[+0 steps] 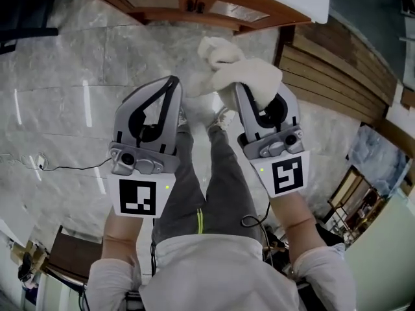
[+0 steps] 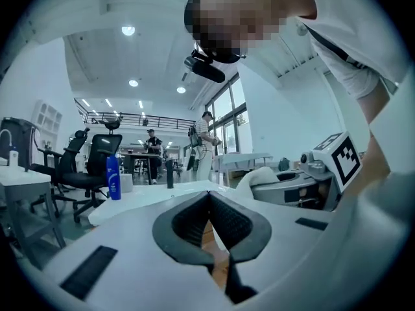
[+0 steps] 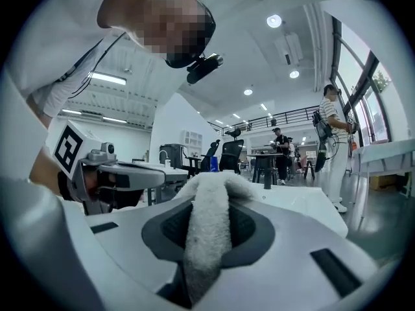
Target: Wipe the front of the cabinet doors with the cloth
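Note:
In the head view, wooden cabinet doors [image 1: 170, 4] with glass panels and dark handles stand at the top, under a white countertop. A white fluffy cloth [image 1: 241, 69] bunches out ahead of my right gripper [image 1: 245, 92], which is shut on it and held in front of the doors. The right gripper view shows a strip of the cloth [image 3: 207, 229] pinched between the dark pads. My left gripper [image 1: 172, 84] is level with it on the left, shut with nothing in it. Its pads [image 2: 224, 222] meet in the left gripper view, at the left gripper [image 2: 209, 198].
Grey marble floor [image 1: 61, 70] lies below, with a thin cable [image 1: 68, 167] at the left. A wooden slatted panel [image 1: 337, 67] runs along the right. The person's legs [image 1: 201, 173] stand between the grippers. Behind are office chairs [image 2: 97, 164], a blue bottle [image 2: 113, 177], tables and standing people.

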The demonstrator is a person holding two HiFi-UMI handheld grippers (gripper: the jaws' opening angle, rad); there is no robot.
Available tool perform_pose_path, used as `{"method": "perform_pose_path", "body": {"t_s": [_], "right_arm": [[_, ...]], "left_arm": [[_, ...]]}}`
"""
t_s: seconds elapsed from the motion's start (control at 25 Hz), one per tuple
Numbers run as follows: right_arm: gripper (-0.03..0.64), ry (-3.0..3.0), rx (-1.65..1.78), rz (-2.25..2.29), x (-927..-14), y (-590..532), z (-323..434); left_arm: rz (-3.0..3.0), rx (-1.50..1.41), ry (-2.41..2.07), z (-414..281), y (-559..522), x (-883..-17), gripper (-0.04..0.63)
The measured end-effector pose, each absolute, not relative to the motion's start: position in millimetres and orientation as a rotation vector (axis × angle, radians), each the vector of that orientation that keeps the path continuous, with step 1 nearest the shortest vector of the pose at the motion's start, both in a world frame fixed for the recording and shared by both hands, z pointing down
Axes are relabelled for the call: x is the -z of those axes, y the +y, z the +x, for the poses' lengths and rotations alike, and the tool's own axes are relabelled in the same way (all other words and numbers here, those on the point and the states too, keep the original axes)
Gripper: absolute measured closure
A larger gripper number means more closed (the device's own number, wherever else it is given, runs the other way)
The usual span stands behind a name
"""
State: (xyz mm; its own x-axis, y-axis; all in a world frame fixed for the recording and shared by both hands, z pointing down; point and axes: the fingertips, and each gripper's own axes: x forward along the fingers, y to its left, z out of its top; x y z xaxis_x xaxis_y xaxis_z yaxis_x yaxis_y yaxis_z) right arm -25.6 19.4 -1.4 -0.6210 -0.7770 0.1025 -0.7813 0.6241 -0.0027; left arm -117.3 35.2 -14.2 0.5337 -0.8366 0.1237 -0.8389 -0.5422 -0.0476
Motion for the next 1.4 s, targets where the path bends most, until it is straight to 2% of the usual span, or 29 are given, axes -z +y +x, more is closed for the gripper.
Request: {"method": "perform_pose_path", "body": {"t_s": [0.32, 0.96, 1.4], "right_arm": [[0.525, -2.788, -0.105, 1.314, 80.9, 26.4, -41.6], [0.525, -2.781, -0.022, 1.45, 201.5, 20.4, -7.5], [0.525, -2.794, -0.037, 1.446, 234.1, 16.0, 12.3]], "left_arm": [[2.766, -0.145, -1.546, -129.7, 16.0, 97.3, 0.577], [2.834, -0.144, -1.586, -117.4, 10.1, 219.5, 0.577], [2.808, -0.206, -1.634, -116.7, 18.4, 253.3, 0.577]]}}
